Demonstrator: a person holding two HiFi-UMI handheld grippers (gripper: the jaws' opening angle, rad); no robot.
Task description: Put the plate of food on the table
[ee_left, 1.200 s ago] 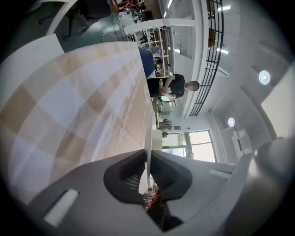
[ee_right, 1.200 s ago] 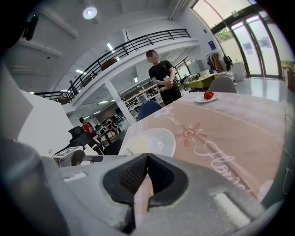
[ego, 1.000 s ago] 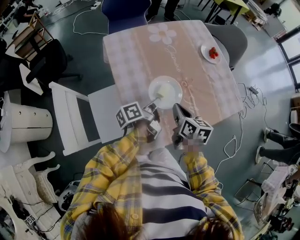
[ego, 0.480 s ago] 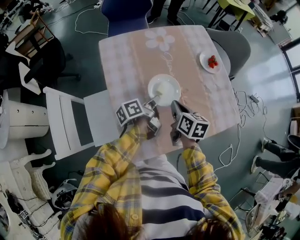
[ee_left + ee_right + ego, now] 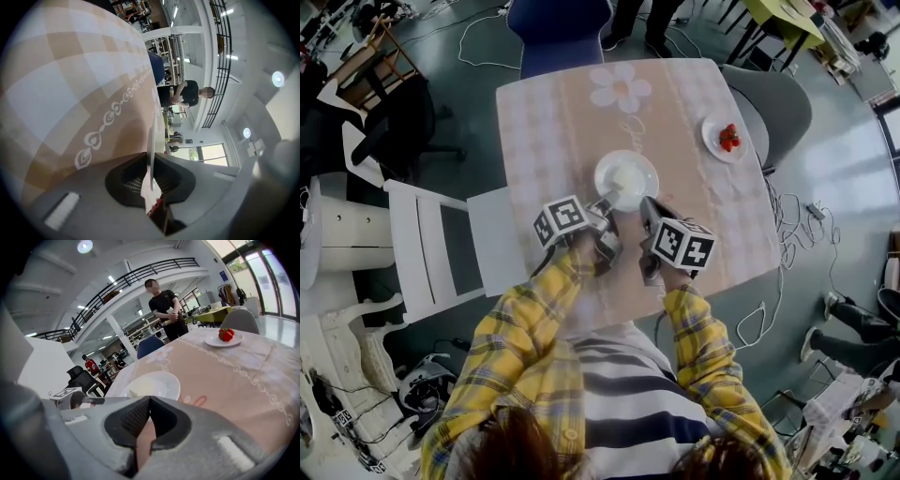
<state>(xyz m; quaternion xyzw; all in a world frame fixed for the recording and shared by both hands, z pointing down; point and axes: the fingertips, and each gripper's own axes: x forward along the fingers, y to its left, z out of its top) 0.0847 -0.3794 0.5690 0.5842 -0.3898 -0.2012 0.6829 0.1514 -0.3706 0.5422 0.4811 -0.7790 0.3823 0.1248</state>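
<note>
A white plate (image 5: 626, 180) with pale food rests on the pink checked tablecloth (image 5: 553, 122) near the table's middle. My left gripper (image 5: 607, 204) is shut on the plate's near rim. In the left gripper view that rim (image 5: 151, 140) runs edge-on between the pads of my left gripper (image 5: 151, 161). My right gripper (image 5: 647, 208) hovers just right of the plate's near edge, shut with nothing in it. In the right gripper view the plate (image 5: 154, 385) lies just beyond the closed tips of my right gripper (image 5: 150, 401).
A small plate of strawberries (image 5: 724, 138) sits at the table's far right corner. A white chair (image 5: 441, 248) stands left of the table, a blue chair (image 5: 558, 28) at its far side and a grey chair (image 5: 769, 103) to the right. A person (image 5: 166, 310) stands beyond the table.
The head camera has shifted a little. My left gripper still holds the plate's rim, and both grippers and the plate stay in about the same spot on the table.
</note>
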